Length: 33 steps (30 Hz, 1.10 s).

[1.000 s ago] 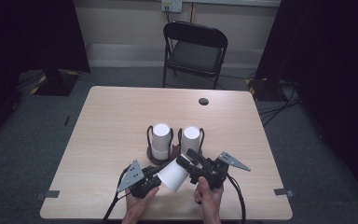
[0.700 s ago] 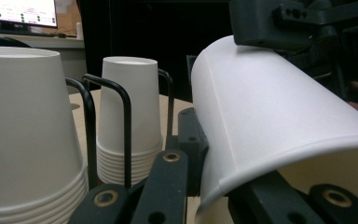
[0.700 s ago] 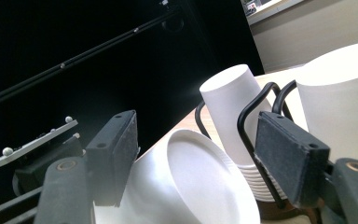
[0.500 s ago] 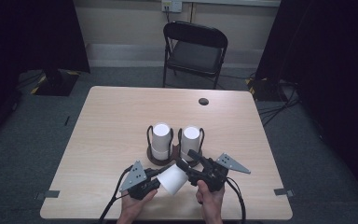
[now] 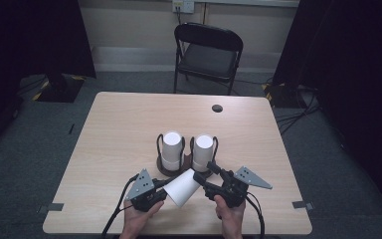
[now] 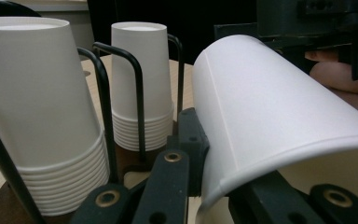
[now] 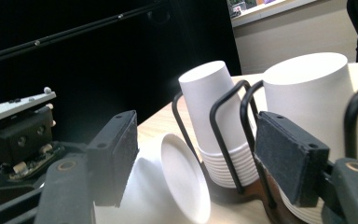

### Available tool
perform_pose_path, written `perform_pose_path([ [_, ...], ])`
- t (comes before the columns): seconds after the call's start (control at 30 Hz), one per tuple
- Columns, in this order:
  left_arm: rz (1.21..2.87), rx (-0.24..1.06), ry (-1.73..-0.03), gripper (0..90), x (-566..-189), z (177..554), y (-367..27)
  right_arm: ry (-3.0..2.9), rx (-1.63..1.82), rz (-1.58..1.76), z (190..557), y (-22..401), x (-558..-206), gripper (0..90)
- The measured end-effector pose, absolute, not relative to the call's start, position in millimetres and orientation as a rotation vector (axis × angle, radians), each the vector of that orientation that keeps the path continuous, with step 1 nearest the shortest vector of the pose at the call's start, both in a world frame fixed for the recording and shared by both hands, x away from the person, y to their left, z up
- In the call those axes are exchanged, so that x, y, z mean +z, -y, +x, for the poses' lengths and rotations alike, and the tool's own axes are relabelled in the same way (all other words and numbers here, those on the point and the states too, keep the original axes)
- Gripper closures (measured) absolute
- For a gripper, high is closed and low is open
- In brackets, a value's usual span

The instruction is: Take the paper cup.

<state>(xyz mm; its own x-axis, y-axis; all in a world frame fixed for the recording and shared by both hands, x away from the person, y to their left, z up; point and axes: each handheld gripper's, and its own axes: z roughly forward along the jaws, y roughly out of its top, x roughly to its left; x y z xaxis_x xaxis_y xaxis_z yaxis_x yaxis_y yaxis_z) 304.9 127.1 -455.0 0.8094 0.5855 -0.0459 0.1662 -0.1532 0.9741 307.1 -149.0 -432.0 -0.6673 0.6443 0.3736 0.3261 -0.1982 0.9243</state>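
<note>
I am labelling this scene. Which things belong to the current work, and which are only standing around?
In the work:
- loose paper cup, held by the left gripper
- right gripper
- two cup stacks in the wire holder

Standing around:
- folding chair
- table grommet

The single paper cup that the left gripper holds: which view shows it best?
The left gripper view: the cup lies sideways there, its rim pinched in the left gripper. The high view shows the cup small, between both hands. The right gripper view shows mostly its round base.
</note>
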Motion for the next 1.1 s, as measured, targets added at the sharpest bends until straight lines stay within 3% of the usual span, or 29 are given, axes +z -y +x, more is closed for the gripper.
perform_pose_path([
  [0.63,1.839,0.423,-0.652,87.3,-450.7,314.0,-140.7,-1.868,1.85,1.066,296.8,155.7,-436.3,26.7],
  [1.1,1.918,0.383,-0.667,87.2,-442.0,321.1,-140.3,-1.939,1.767,1.02,291.3,155.7,-438.8,16.9],
])
